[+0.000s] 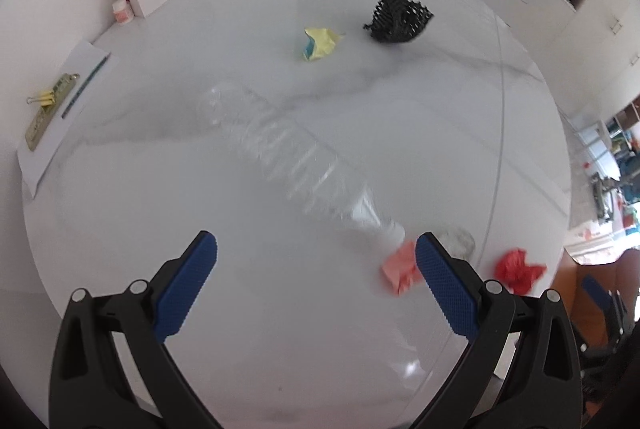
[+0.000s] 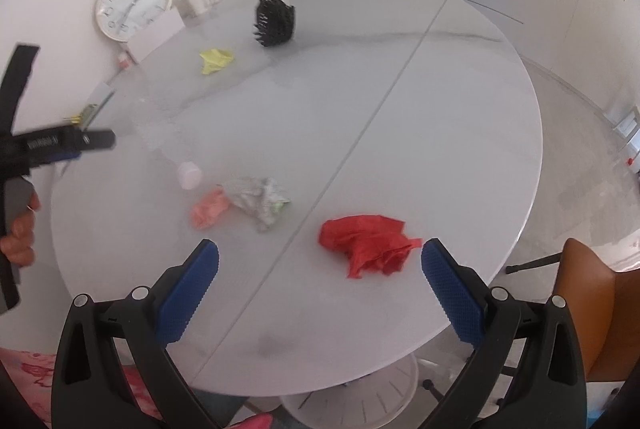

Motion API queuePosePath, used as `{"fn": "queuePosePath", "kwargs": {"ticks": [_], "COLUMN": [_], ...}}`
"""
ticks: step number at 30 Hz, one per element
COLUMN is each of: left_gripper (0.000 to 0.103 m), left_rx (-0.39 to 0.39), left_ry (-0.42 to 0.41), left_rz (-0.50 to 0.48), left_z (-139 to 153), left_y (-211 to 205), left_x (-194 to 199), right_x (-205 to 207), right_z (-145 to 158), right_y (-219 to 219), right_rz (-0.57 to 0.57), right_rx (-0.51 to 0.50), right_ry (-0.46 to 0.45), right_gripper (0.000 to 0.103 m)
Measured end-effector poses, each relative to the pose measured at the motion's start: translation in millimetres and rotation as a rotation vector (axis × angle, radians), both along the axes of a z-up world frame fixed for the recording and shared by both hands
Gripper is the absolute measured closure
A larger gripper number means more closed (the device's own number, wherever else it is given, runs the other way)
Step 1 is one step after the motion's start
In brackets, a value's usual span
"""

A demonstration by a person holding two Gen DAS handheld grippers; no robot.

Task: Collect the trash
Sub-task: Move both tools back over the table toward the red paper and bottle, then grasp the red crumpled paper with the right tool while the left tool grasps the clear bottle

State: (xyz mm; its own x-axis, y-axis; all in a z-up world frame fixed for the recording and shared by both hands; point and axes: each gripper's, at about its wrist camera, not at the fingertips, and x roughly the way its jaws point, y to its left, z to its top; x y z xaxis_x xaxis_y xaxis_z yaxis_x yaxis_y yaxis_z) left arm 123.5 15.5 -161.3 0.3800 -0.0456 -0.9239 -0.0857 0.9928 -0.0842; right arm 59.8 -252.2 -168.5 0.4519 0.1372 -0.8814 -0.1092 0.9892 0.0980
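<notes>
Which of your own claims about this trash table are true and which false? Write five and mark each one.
1. Both the left gripper and the right gripper are open and hold nothing. True.
2. The clear plastic bottle stands upright. False: it lies on its side on the table.
3. The red crumpled piece lies just ahead of the right gripper. True.
4. The black mesh wad lies at the near edge of the table. False: it sits on the far side, beyond the yellow crumpled paper.
5. The pink crumpled paper lies apart from the grey wrapper. False: they touch.
</notes>
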Motion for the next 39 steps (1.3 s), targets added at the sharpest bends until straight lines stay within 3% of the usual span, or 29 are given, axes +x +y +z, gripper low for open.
{"fn": "queuePosePath", "kwargs": {"ticks": [5,7,11,12,14,19,24,32,39], "left_gripper": [0.008,0.008,0.008,0.008,0.008,0.008,0.008,0.008,0.008], "left_rx": [-0.014,-0.007,0.035,0.040,0.039,0.030,0.033,0.008,-0.011], "left_ry": [0.023,0.029,0.033,0.036,0.045,0.056,0.061,0.088,0.146], "left_rz": [0.052,0.052,0.022,0.020,0.029,0.062,0.086,0.245,0.441], "left_z": [-8,-10,-14,-15,-17,-19,-21,-31,-57], "left_y": [-6,-9,-14,-14,-11,-5,-5,2,22], "left_x": [18,20,19,18,18,20,25,57,90], "right_x": [15,23,33,35,36,39,44,90,150], "right_z": [-40,-56,-75,-79,-83,-85,-73,-37,-36], "right_y": [-16,-20,-14,-13,-11,-13,-11,23,66], "right_rz": [-0.070,-0.084,-0.062,-0.050,-0.039,-0.025,-0.017,0.065,0.127], "right_rx": [-0.010,0.003,-0.039,-0.039,-0.028,-0.005,0.022,0.052,0.084], "right_ry": [0.045,0.079,0.116,0.129,0.136,0.137,0.123,0.030,0.020], "right_gripper": [0.005,0.013,0.018,0.027,0.033,0.050,0.057,0.057,0.057]}}
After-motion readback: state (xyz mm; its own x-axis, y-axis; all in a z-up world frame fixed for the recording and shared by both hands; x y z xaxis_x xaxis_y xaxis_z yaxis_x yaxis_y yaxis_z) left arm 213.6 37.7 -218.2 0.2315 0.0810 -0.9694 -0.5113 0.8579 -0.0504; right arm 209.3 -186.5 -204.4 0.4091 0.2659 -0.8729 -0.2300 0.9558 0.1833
